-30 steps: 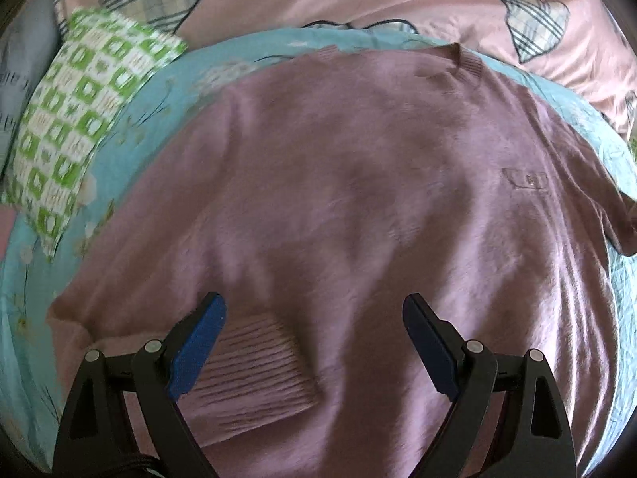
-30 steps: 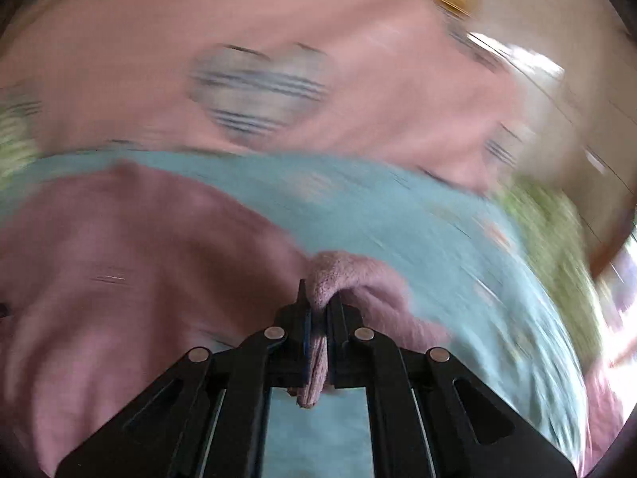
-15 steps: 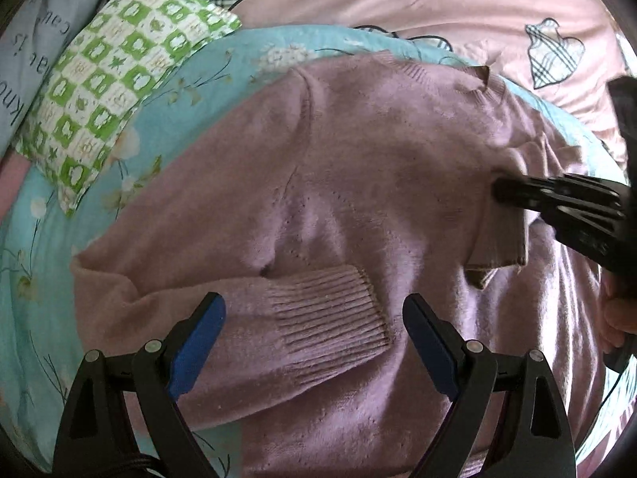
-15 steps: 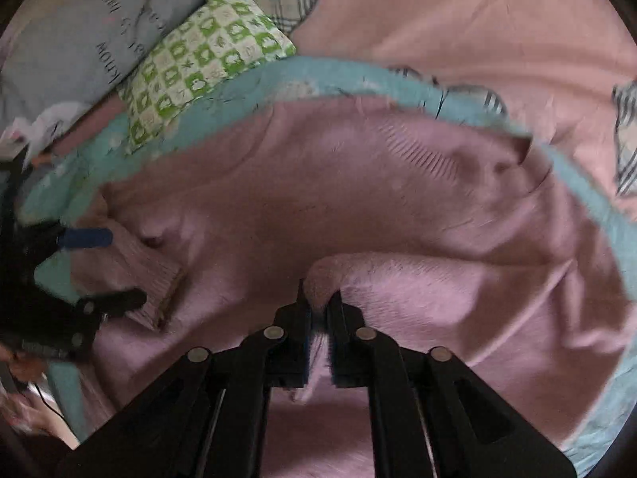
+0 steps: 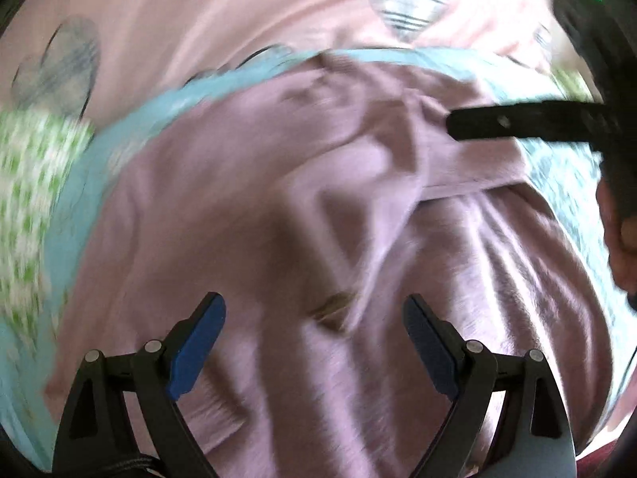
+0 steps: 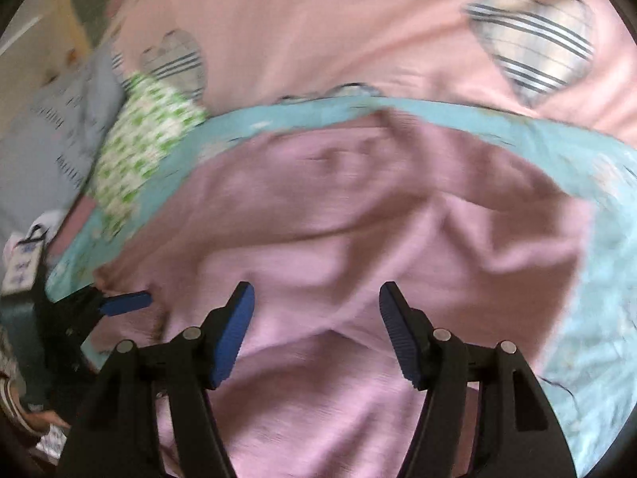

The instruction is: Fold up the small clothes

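A mauve knitted sweater (image 5: 247, 215) lies spread on a light blue floral cloth (image 5: 71, 199), with both sleeves folded in over its body. It also fills the right wrist view (image 6: 358, 215). My left gripper (image 5: 314, 318) is open and empty just above the sweater's lower part. My right gripper (image 6: 316, 306) is open and empty above the sweater. In the left wrist view the right gripper (image 5: 517, 123) shows side-on at the upper right. In the right wrist view the left gripper (image 6: 119, 304) shows at the lower left. Both views are blurred.
A pink bedspread with plaid hearts (image 6: 358, 32) lies beyond the blue cloth (image 6: 557, 135). A green and white checked pillow (image 6: 143, 147) and a grey printed pillow (image 6: 51, 139) sit at the left. The checked pillow shows at the left wrist view's left edge (image 5: 28, 199).
My right gripper opened and let go of the sleeve, which now lies folded on the sweater's body. Both grippers moved; the left view swung right.
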Motion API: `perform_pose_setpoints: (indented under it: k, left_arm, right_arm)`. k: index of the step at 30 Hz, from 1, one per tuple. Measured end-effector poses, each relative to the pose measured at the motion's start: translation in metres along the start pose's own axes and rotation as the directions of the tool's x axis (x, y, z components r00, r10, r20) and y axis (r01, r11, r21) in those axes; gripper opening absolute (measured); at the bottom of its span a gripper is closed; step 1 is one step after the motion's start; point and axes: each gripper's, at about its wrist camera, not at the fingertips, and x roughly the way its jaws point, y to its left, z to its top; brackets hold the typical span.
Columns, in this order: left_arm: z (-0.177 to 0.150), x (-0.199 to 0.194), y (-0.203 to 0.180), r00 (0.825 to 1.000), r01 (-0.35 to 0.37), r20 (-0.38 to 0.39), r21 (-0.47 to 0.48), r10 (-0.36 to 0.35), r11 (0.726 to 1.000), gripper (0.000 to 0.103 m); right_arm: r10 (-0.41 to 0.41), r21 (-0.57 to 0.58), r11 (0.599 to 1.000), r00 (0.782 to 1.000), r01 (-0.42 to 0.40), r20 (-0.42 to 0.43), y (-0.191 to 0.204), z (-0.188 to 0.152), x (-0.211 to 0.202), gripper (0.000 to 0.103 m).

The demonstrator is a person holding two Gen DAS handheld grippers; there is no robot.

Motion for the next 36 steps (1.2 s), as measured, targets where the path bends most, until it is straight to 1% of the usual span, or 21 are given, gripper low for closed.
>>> perform_pose_setpoints:
  k: [2, 5, 7, 8, 10, 12, 13, 16, 18, 20, 22, 23, 24, 25, 26, 28, 29, 30, 32, 34, 36]
  left_arm:
    - [0.007, 0.002, -0.025, 0.999, -0.015, 0.034, 0.096, 0.012, 0.995, 0.091]
    - [0.013, 0.009, -0.057, 0.996, -0.044, 0.09, 0.223, 0.024, 0.974, 0.091]
    - [0.016, 0.024, -0.067, 0.993, -0.095, 0.089, 0.278, 0.073, 0.956, 0.091]
    - [0.019, 0.038, -0.065, 0.989, -0.142, 0.073, 0.284, 0.126, 0.948, 0.091]
    - [0.02, 0.053, -0.052, 0.99, -0.144, 0.036, 0.255, 0.139, 0.956, 0.091]
    - [0.022, 0.069, -0.036, 0.994, -0.095, -0.027, 0.211, 0.103, 0.973, 0.091]
    - [0.023, 0.072, -0.027, 0.998, -0.039, -0.041, 0.179, 0.047, 0.983, 0.089]
    - [0.03, 0.074, -0.011, 0.995, 0.077, -0.079, 0.12, -0.068, 0.99, 0.066]
    - [0.035, 0.07, -0.003, 0.989, 0.131, -0.086, 0.098, -0.122, 0.987, 0.021]
    - [0.044, 0.066, 0.01, 0.978, 0.188, -0.103, 0.051, -0.182, 0.981, 0.008]
    - [0.051, 0.054, 0.027, 0.952, 0.286, -0.102, -0.037, -0.288, 0.958, 0.006]
    - [0.056, 0.041, 0.04, 0.92, 0.375, -0.08, -0.114, -0.384, 0.92, 0.006]
    - [0.06, 0.032, 0.05, 0.895, 0.43, -0.055, -0.162, -0.444, 0.888, 0.006]
    - [0.064, 0.016, 0.064, 0.854, 0.506, -0.009, -0.218, -0.52, 0.835, 0.006]
    - [0.066, 0.005, 0.075, 0.835, 0.538, 0.025, -0.241, -0.549, 0.807, 0.006]
    - [0.074, 0.0, 0.084, 0.824, 0.553, 0.054, -0.289, -0.564, 0.781, 0.006]
    - [0.075, 0.008, 0.099, 0.821, 0.55, 0.057, -0.346, -0.568, 0.761, 0.007]
    - [0.076, 0.02, 0.112, 0.83, 0.527, 0.049, -0.397, -0.556, 0.752, 0.007]
    - [0.074, 0.049, 0.132, 0.856, 0.453, 0.0, -0.483, -0.517, 0.75, 0.008]
    - [0.065, 0.065, 0.144, 0.86, 0.421, -0.022, -0.531, -0.509, 0.735, 0.01]
    - [0.059, 0.071, 0.151, 0.872, 0.393, -0.034, -0.548, -0.489, 0.738, 0.024]
  right_arm:
    - [-0.032, 0.065, 0.997, 0.999, 0.032, 0.008, -0.023, -0.006, -0.01, 0.066]
    - [-0.073, 0.143, 0.987, 0.997, 0.071, 0.008, -0.051, -0.016, -0.02, 0.066]
    - [-0.086, 0.184, 0.979, 0.996, 0.082, 0.012, -0.065, -0.022, -0.025, 0.066]
    - [-0.089, 0.201, 0.976, 0.996, 0.085, 0.009, -0.07, -0.025, -0.027, 0.066]
    - [-0.09, 0.224, 0.971, 0.996, 0.087, 0.005, -0.082, -0.029, -0.03, 0.066]
    - [-0.095, 0.233, 0.968, 0.995, 0.091, 0.006, -0.087, -0.032, -0.032, 0.066]
    - [-0.1, 0.238, 0.967, 0.995, 0.095, 0.007, -0.089, -0.033, -0.033, 0.066]
    - [-0.101, 0.253, 0.963, 0.995, 0.095, 0.008, -0.095, -0.034, -0.034, 0.066]
    - [-0.104, 0.26, 0.96, 0.995, 0.098, 0.007, -0.098, -0.035, -0.034, 0.066]
    - [-0.107, 0.265, 0.959, 0.994, 0.102, 0.005, -0.098, -0.035, -0.032, 0.066]
    - [-0.111, 0.264, 0.959, 0.994, 0.105, 0.006, -0.097, -0.035, -0.033, 0.066]
    - [-0.113, 0.263, 0.959, 0.994, 0.107, 0.008, -0.096, -0.035, -0.034, 0.066]
    - [-0.115, 0.26, 0.96, 0.993, 0.108, 0.012, -0.094, -0.034, -0.035, 0.066]
    - [-0.117, 0.256, 0.96, 0.993, 0.109, 0.017, -0.093, -0.033, -0.037, 0.066]
    - [-0.117, 0.253, 0.961, 0.993, 0.108, 0.022, -0.092, -0.033, -0.039, 0.066]
    - [-0.122, 0.247, 0.963, 0.992, 0.111, 0.03, -0.09, -0.033, -0.043, 0.066]
    - [-0.126, 0.248, 0.962, 0.992, 0.115, 0.029, -0.09, -0.034, -0.043, 0.066]
    - [-0.127, 0.255, 0.96, 0.991, 0.116, 0.027, -0.091, -0.034, -0.043, 0.066]
    - [-0.124, 0.276, 0.954, 0.992, 0.113, 0.021, -0.093, -0.036, -0.041, 0.066]
    - [-0.121, 0.3, 0.947, 0.993, 0.112, 0.012, -0.095, -0.037, -0.038, 0.066]
    - [-0.119, 0.312, 0.943, 0.993, 0.113, 0.0, -0.097, -0.038, -0.034, 0.066]
